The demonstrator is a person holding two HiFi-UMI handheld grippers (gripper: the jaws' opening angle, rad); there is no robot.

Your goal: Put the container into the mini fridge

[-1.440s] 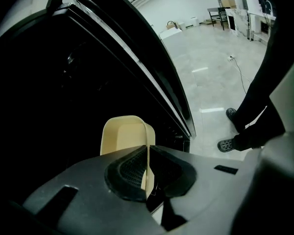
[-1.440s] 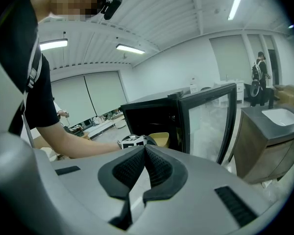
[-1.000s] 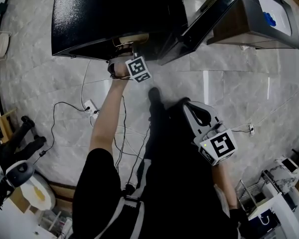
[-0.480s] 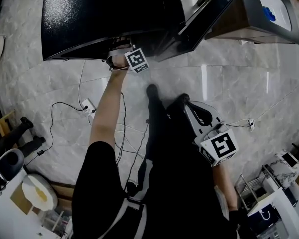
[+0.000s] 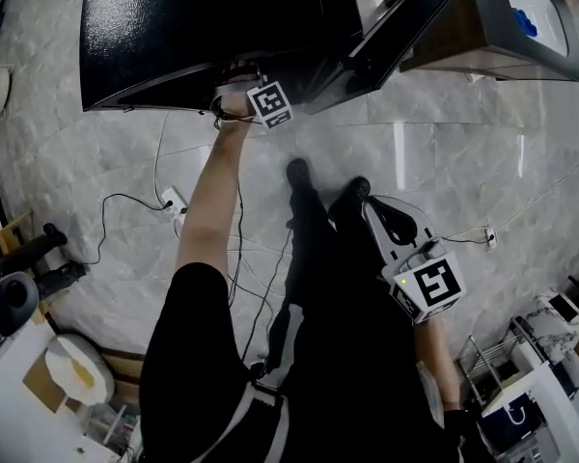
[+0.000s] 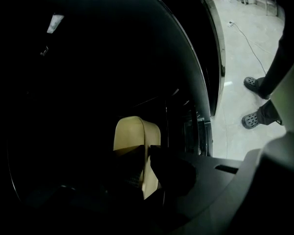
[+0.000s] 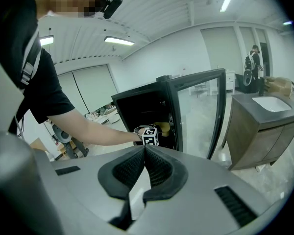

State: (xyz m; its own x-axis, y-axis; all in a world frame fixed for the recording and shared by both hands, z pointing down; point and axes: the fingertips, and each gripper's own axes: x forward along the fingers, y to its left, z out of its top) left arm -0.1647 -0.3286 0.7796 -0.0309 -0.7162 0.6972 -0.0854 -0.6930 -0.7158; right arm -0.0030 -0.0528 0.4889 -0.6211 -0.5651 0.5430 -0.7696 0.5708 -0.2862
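The black mini fridge [image 5: 212, 17] stands on the floor with its glass door [image 5: 405, 27] swung open to the right. My left gripper [image 6: 146, 153] reaches into its dark inside and is shut on a pale yellow container [image 6: 130, 133], which fills the space between its jaws. From above only that gripper's marker cube [image 5: 270, 104] shows at the fridge's front edge. In the right gripper view the container [image 7: 162, 127] shows just past the cube [image 7: 149, 136], inside the fridge. My right gripper [image 7: 145, 148] is shut and empty, held low by the person's legs [image 5: 367, 204].
A grey cabinet with a white basin [image 5: 502, 27] stands right of the open door. Cables and a power strip [image 5: 174, 204] lie on the tiled floor to the left. The person's shoes [image 5: 297, 172] are in front of the fridge. Clutter fills both lower corners.
My left gripper has pushed further into the fridge with the container; its cube now sits at the fridge's front edge. The right gripper has kept its place.
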